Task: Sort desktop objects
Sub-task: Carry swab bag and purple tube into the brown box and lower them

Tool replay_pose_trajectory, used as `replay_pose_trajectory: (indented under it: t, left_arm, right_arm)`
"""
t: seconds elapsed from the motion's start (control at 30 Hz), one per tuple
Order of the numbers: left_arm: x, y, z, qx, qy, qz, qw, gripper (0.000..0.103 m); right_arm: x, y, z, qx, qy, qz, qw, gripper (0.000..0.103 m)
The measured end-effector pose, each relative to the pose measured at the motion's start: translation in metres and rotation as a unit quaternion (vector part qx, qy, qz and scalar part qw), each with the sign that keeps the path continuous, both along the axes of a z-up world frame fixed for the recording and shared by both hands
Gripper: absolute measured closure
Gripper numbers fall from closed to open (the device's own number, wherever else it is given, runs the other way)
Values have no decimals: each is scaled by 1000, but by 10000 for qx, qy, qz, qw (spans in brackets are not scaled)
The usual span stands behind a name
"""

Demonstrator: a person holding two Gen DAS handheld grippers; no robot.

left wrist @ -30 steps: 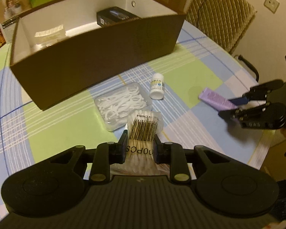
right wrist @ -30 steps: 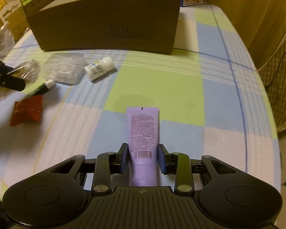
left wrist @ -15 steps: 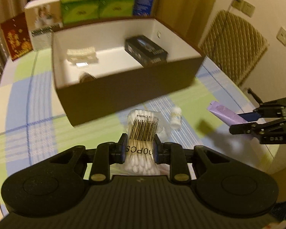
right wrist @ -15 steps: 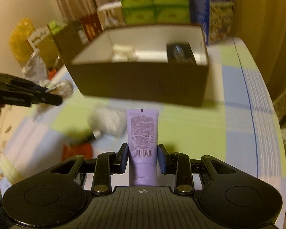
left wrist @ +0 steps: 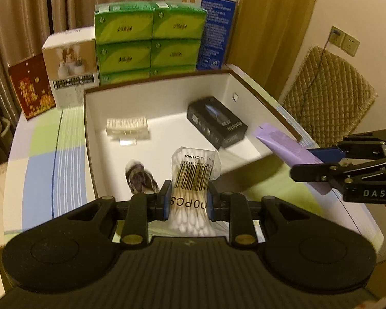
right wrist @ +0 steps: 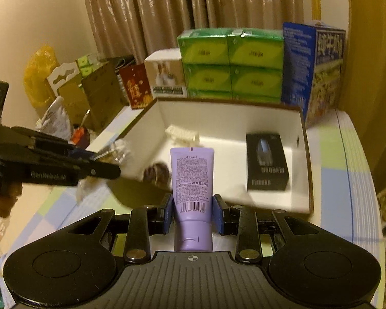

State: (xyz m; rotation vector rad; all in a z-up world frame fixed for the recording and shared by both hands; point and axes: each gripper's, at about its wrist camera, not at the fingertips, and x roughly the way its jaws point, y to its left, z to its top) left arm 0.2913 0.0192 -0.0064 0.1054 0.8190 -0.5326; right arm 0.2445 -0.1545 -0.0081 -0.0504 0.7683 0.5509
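Observation:
My left gripper (left wrist: 189, 202) is shut on a clear bag of cotton swabs (left wrist: 194, 177) and holds it above the near wall of the brown storage box (left wrist: 90, 139). My right gripper (right wrist: 193, 216) is shut on a purple tube (right wrist: 192, 177) and holds it over the box's near right side (right wrist: 305, 159). In the left wrist view the tube (left wrist: 288, 152) pokes over the box's right rim. Inside the box lie a black carton (left wrist: 217, 122), a white packet (left wrist: 127, 126) and a small brown item (left wrist: 140, 177).
Behind the box stand stacked green tissue boxes (left wrist: 149, 38), a blue carton (left wrist: 216, 31), a white box (left wrist: 69, 61) and a red card (left wrist: 31, 85). A quilted chair back (left wrist: 326, 95) stands at the right. Bags and cartons (right wrist: 72, 95) crowd the far left.
Both grippers have risen and moved forward from the table toward the box, each carrying its object. They now hang over the box's near edge and look into it.

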Motion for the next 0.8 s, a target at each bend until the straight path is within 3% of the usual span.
replay_pose_trajectory:
  t: [0.17,0.4,0.8]
  left_arm:
    - [38,-15,0,-16,50,151,9999,81]
    - [97,-27,-18,105,343,499,9981,81]
    - [167,-41,-64,352,928,828,9916,81]
  right_arm:
    - [46,16,-2,-73,66,-144,9998,73]
    - [114,34,-23,-85,507,-345,9981,74]
    - [172,46,-71,-463,1053,-587,9916,73]
